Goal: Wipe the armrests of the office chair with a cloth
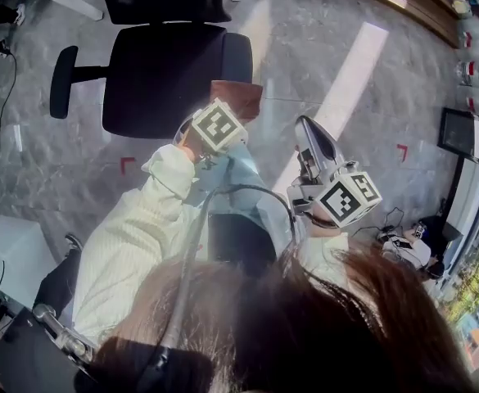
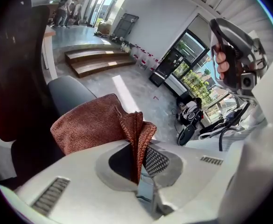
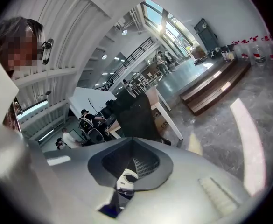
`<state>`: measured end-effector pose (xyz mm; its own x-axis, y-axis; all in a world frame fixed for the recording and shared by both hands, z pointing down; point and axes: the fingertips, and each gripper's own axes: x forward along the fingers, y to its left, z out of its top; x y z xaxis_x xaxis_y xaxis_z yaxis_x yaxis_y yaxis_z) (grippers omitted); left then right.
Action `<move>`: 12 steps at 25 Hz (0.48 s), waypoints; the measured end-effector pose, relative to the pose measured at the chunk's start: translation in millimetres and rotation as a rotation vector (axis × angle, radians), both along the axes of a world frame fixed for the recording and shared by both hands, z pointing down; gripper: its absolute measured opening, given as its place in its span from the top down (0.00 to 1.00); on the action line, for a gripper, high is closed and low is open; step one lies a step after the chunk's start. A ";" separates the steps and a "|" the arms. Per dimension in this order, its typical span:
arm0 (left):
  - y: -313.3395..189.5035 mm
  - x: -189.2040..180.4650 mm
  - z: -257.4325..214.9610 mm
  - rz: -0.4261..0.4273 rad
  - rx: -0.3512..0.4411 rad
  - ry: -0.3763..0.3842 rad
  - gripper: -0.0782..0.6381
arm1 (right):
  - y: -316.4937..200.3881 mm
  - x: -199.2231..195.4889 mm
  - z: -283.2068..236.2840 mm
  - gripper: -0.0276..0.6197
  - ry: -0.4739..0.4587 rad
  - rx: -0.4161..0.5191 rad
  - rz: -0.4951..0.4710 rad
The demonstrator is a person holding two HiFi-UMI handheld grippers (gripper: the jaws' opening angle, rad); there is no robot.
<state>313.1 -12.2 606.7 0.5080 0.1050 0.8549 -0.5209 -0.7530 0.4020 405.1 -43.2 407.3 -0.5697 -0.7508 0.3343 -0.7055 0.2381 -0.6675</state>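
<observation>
We see a grey, marbled floor [image 1: 321, 47] crossed by a bright band of sunlight [image 1: 350, 80], with red tape corners [image 1: 127, 164] stuck on it. Low wooden steps [image 2: 96, 62] run along a white wall [image 2: 159, 17]. Tall windows [image 2: 197, 73] show greenery outside. Farther off we make out a white-legged table [image 3: 168, 120], a railed staircase [image 3: 136, 50] and a slatted white ceiling [image 3: 80, 13].

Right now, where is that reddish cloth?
The cloth sits mid-frame in the head view, pinched in the left tool, by the office chair's armrest on the picture's right.
</observation>
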 end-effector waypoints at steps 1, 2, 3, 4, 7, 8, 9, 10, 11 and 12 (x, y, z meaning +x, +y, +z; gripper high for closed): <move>5.5 -2.5 2.0 -0.003 -0.004 -0.003 0.86 | -0.5 -2.0 -1.2 0.95 0.000 0.005 -0.006; 9.0 -4.6 3.3 -0.008 -0.003 -0.003 0.86 | -1.7 -4.1 -2.4 0.95 0.000 0.009 -0.012; 11.2 -6.3 3.3 -0.020 -0.003 0.004 0.86 | -3.3 -6.2 -3.7 0.95 0.000 0.014 -0.017; 12.2 -7.6 1.6 -0.036 -0.003 0.017 0.86 | -4.9 -8.0 -5.0 0.95 0.000 0.018 -0.022; 6.1 -8.6 -16.1 -0.117 0.024 0.096 0.86 | -7.5 -12.7 -10.3 0.95 0.001 0.033 -0.034; 0.6 -10.6 -26.1 -0.152 0.048 0.123 0.86 | -7.6 -14.3 -13.9 0.95 0.002 0.040 -0.039; -5.6 -13.0 -38.2 -0.191 0.074 0.153 0.86 | -7.7 -16.1 -18.7 0.95 0.005 0.050 -0.046; -12.1 -15.8 -52.2 -0.233 0.098 0.188 0.86 | -8.3 -18.4 -24.7 0.95 0.008 0.064 -0.054; -19.1 -18.5 -68.3 -0.278 0.123 0.229 0.86 | -9.7 -21.0 -31.7 0.95 0.012 0.081 -0.061; -26.6 -21.0 -86.5 -0.327 0.150 0.275 0.86 | -11.6 -23.7 -39.2 0.95 0.018 0.101 -0.069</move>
<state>292.1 -38.8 520.1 0.7045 -0.2133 0.6769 -0.6299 -0.6274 0.4579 381.4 -54.8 368.1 -0.6157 -0.7404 0.2695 -0.6968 0.3521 -0.6249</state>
